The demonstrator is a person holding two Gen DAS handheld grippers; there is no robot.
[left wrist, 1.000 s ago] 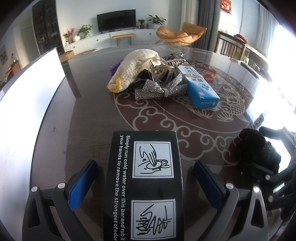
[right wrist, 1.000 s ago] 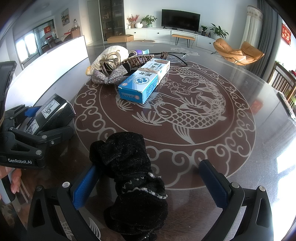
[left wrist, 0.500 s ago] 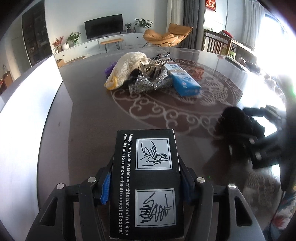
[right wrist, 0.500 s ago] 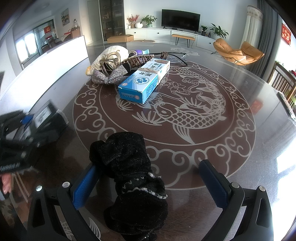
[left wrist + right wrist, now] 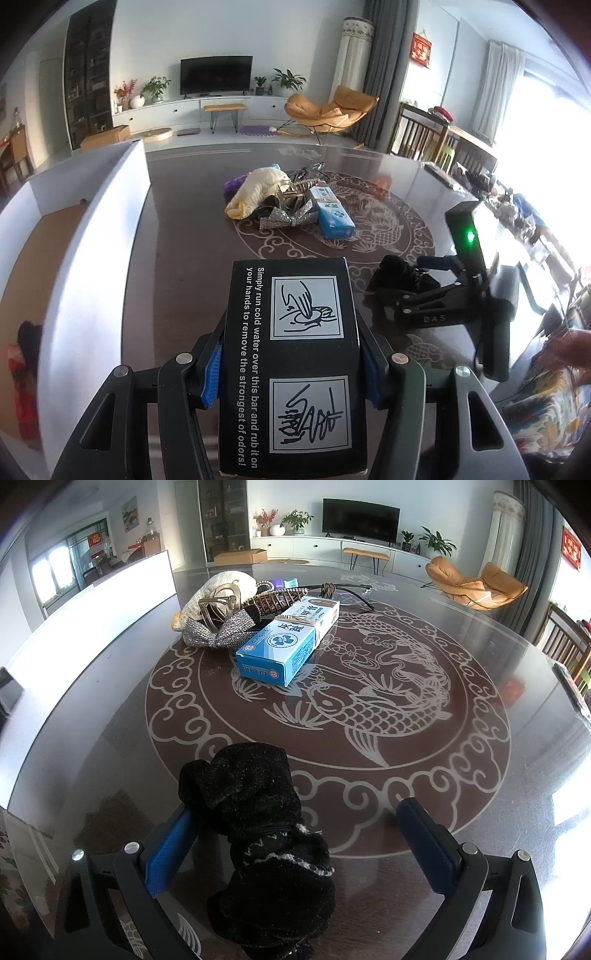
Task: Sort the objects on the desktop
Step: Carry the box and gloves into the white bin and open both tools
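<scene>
My left gripper (image 5: 291,369) is shut on a black box (image 5: 291,332) printed with white text and hand-washing pictures; the blue pads press both of its sides and it hangs above the dark table (image 5: 184,258). My right gripper (image 5: 295,845) rests open on the table with a black knitted cloth (image 5: 258,834) lying between its fingers, against the left pad. In the left wrist view that right gripper (image 5: 417,284) and the black cloth (image 5: 399,273) sit to the right. The left gripper is out of the right wrist view.
A pile sits mid-table: blue carton (image 5: 288,642), silver glitter bow (image 5: 218,633), cream knitted cloth (image 5: 225,585), a hair claw (image 5: 218,603). A tall white-walled box (image 5: 92,236) with a brown floor stands along the left. A person's hand (image 5: 569,350) shows at right.
My left gripper shut on the black box, lifted it off the table and drew it back and up, leaving the right wrist view. The right gripper and black cloth stayed still.
</scene>
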